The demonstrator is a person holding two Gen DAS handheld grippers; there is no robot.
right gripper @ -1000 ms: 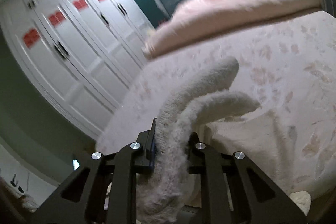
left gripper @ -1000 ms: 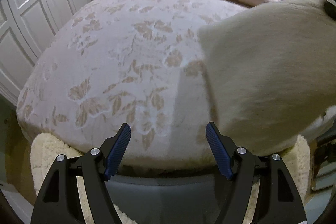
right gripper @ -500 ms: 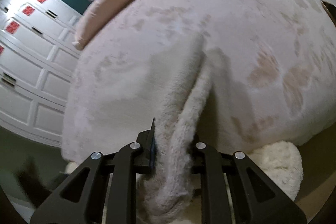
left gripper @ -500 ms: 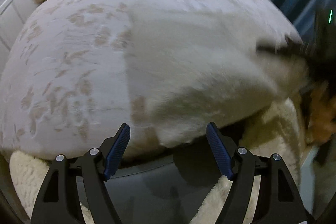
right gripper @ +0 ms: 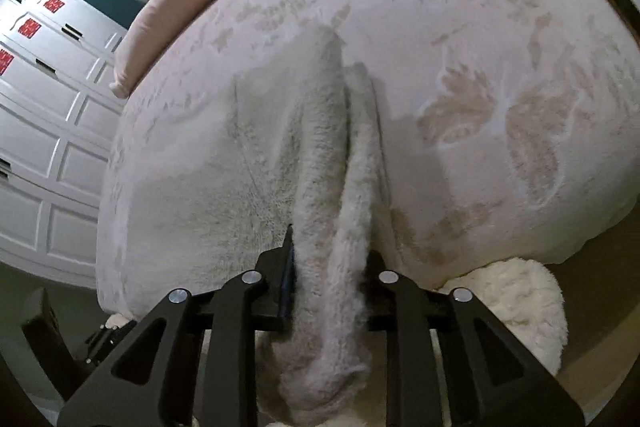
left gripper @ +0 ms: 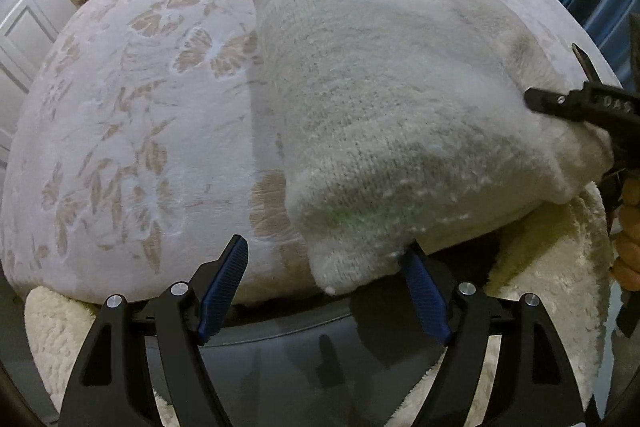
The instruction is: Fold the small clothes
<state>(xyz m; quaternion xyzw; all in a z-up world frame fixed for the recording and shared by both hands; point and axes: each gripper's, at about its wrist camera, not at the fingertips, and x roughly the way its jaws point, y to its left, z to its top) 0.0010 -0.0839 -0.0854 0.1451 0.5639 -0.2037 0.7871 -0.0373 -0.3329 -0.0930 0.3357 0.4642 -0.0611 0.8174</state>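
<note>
Now my right gripper [right gripper: 330, 259] (jaws just easing apart) pinches the cream knit garment [left gripper: 400, 115] lying on the floral bed [left gripper: 140, 107]; my left gripper [left gripper: 324, 287] gapes wide at its near corner.

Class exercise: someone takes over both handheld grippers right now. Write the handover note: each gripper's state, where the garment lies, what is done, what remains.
Left gripper: open, a corner of the cream knit garment between its jaws, pads not pressing.
Right gripper: its jaws have just been opening, with a bunched edge of the garment between them.
Garment: laid on the floral bedspread near the bed's front edge, doubled up at the right side.
Done: garment brought down onto the bed.
Left: free the right gripper, flatten and finish the folds.
</note>
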